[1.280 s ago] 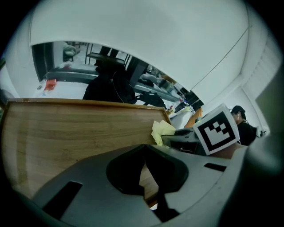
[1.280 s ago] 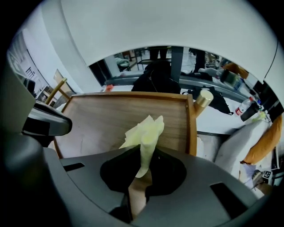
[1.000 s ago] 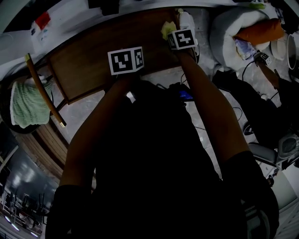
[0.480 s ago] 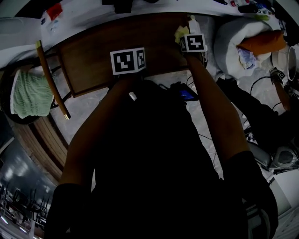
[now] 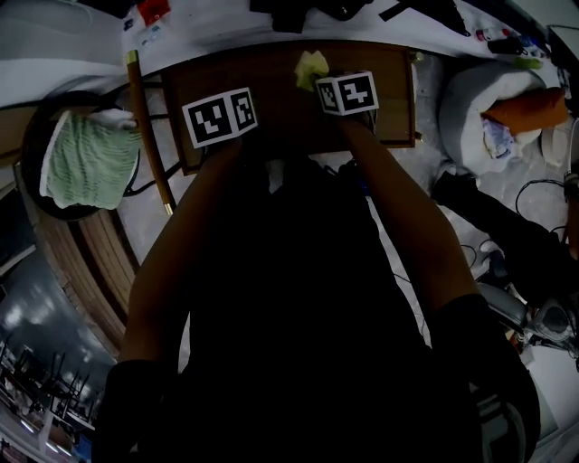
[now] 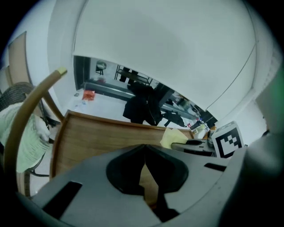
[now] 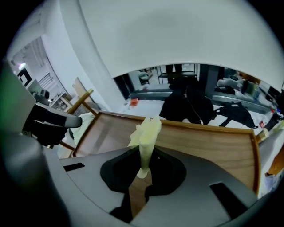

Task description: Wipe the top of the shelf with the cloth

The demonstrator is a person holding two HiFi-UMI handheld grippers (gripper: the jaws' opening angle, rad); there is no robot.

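Note:
The brown wooden shelf top lies crosswise below me. A pale yellow cloth stands up from my right gripper, whose jaws are shut on it over the middle of the shelf. In the right gripper view the cloth rises as a folded strip between the jaws of the right gripper, above the shelf top. My left gripper hovers over the shelf's left part. In its own view the left gripper is shut and holds nothing, with the cloth off to its right.
A green towel lies on a round dark seat left of the shelf, beside a slanted wooden pole. White bags and an orange item sit at the right. Dark clothing lies beyond the shelf.
My right gripper has carried the cloth leftward from the shelf's right end, near a bottle, to about its middle. The left gripper stayed over the shelf's left part.

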